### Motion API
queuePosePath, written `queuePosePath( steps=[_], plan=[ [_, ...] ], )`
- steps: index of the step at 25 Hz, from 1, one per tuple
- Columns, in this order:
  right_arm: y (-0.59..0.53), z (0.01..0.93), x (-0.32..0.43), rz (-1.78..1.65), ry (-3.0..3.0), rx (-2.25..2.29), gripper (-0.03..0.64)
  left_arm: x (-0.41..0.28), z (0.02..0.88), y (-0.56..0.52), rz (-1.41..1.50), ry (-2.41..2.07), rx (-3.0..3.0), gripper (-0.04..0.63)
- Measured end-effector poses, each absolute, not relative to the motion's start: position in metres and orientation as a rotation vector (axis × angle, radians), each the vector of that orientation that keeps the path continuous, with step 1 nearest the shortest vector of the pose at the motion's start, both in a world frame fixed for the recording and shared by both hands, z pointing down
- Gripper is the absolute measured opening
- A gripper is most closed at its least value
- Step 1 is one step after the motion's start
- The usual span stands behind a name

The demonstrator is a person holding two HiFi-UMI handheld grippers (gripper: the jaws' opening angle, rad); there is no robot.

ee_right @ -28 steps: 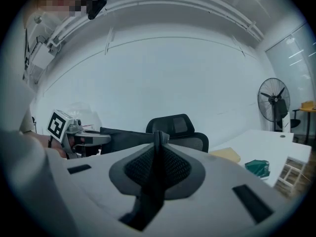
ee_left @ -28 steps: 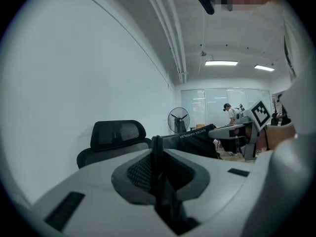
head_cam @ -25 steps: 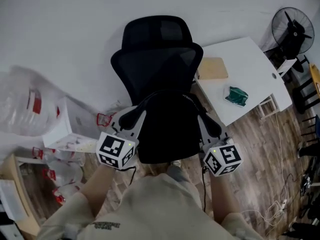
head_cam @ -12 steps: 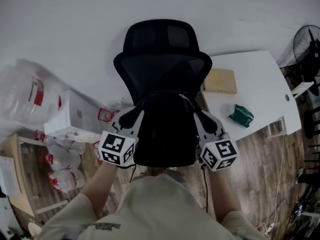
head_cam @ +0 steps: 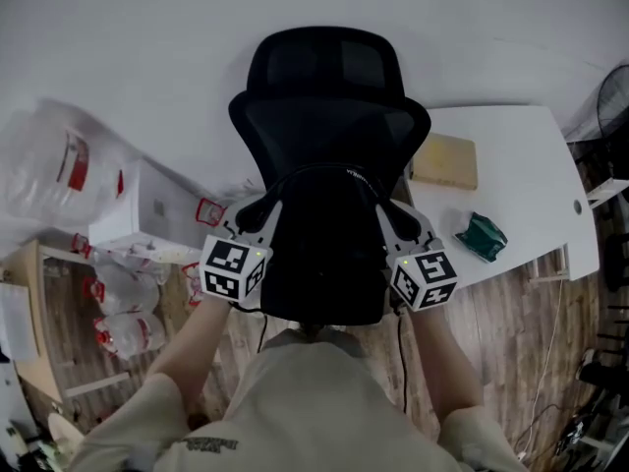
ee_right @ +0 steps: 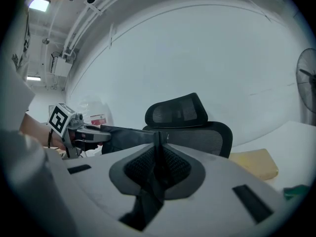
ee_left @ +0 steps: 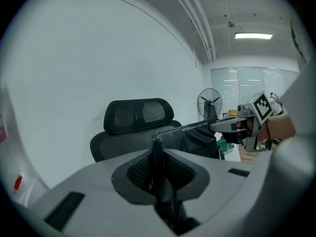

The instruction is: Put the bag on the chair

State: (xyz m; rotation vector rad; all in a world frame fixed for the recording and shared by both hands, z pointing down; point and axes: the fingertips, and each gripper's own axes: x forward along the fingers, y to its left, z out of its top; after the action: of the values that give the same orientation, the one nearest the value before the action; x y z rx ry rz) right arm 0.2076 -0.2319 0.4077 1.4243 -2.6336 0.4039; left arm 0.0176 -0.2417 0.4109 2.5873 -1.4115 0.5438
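A black office chair (head_cam: pixel 329 116) with a mesh back and headrest stands against the white wall. Just in front of its back, a black bag (head_cam: pixel 324 254) hangs stretched between my two grippers and hides the seat. My left gripper (head_cam: pixel 257 216) is shut on the bag's left top edge, and its view shows a fold of black fabric (ee_left: pixel 157 149) pinched between the jaws. My right gripper (head_cam: pixel 389 216) is shut on the right top edge, with fabric (ee_right: pixel 158 144) clamped the same way. Each gripper view shows the chair (ee_left: pixel 138 116) (ee_right: pixel 180 110) behind the bag.
A white table (head_cam: pixel 521 155) stands right of the chair, with a tan flat box (head_cam: pixel 444 160) and a green object (head_cam: pixel 482 236) on it. Left of the chair are a white box (head_cam: pixel 138 219) and clear plastic bags (head_cam: pixel 54 165). A fan (head_cam: pixel 614 101) shows at the right edge.
Both grippers, still holding the bag, sit a little higher in the picture and closer to the chair back. The head view has shifted, so the table and fan slid toward the right.
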Motion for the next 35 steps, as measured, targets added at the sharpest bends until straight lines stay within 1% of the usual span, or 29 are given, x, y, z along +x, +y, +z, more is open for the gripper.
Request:
queuePosePath(
  steps=[9,21,35],
  plan=[
    [-0.243,0.452,0.205,0.456,-2.561,1.436,0.058,0.016,0.452,-0.257,0.599,-1.409,2.575,0.066],
    [-0.265,0.54,0.196,0.588,-2.42,1.386,0.058,0.0,0.543,-0.29,0.651,-1.354,2.433,0.067],
    [-0.266,0.651,0.195,0.81,-2.252,1.391,0.06,-0.009,0.657,-0.289,0.829,-1.253,2.304,0.066]
  ],
)
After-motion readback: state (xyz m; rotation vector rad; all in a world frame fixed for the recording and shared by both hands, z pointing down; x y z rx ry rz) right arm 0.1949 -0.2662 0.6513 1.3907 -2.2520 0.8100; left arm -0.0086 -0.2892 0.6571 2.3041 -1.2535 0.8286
